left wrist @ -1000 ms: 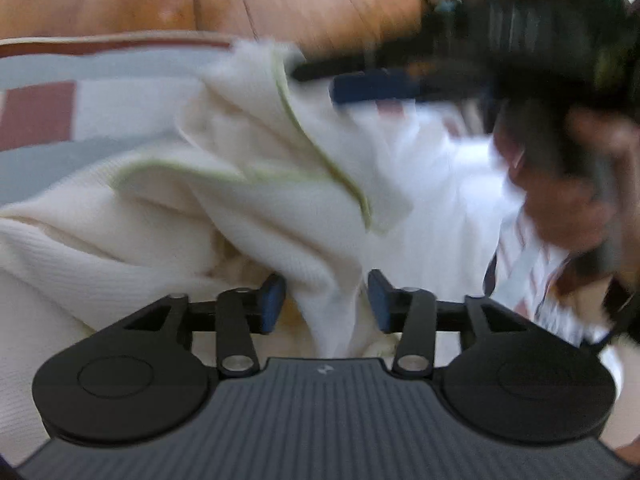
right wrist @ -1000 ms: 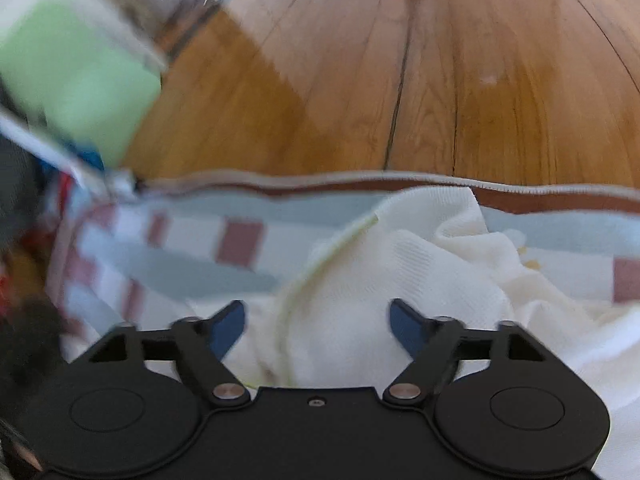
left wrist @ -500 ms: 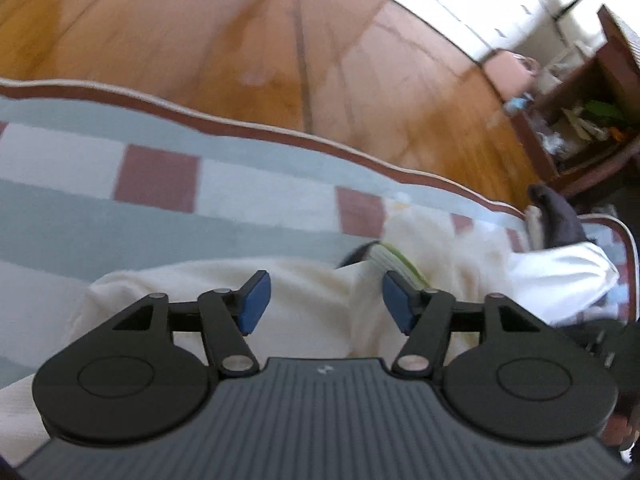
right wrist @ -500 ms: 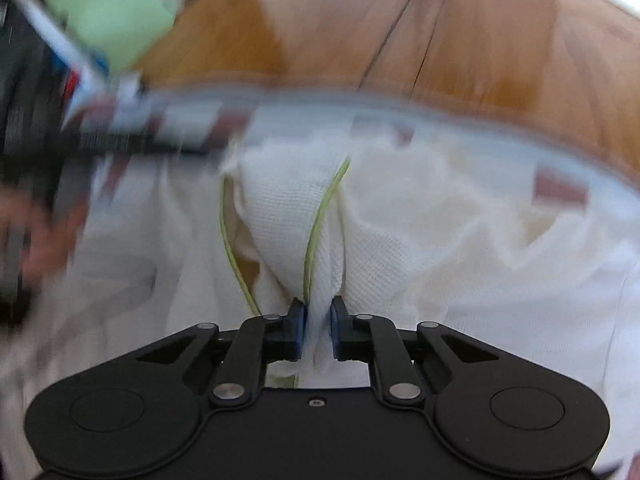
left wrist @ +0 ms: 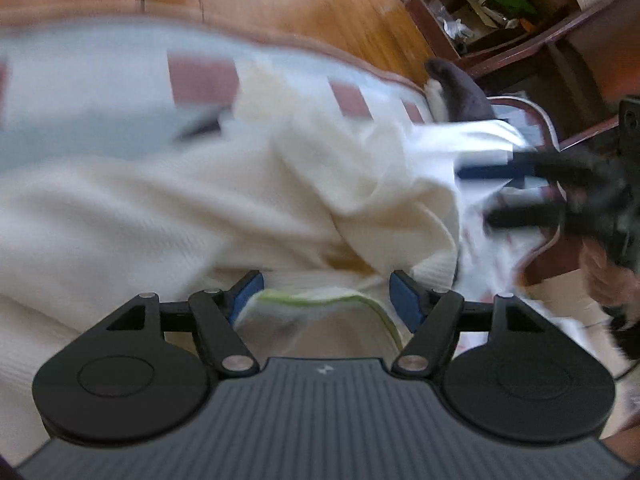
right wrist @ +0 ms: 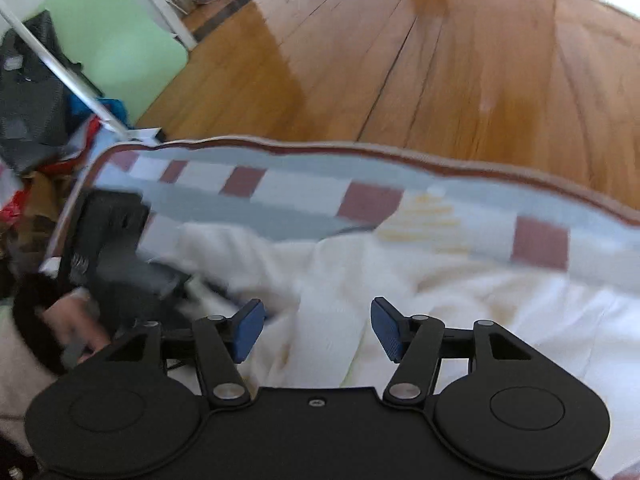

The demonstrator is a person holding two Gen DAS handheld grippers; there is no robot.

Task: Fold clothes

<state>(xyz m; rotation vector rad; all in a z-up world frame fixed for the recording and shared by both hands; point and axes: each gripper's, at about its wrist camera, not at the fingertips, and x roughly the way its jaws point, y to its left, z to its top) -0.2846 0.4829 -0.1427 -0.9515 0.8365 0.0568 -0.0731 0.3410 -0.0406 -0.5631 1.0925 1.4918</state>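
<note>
Shelf shows only from left wrist view

Garment on mat; floor behind mat.

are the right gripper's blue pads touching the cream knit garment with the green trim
Apart. The right wrist view shows the right gripper open above the cream knit garment, both pads clear; its jaws have just been opening.

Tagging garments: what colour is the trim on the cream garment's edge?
Light green trim on the cream garment, clearest in the left wrist view.
</note>
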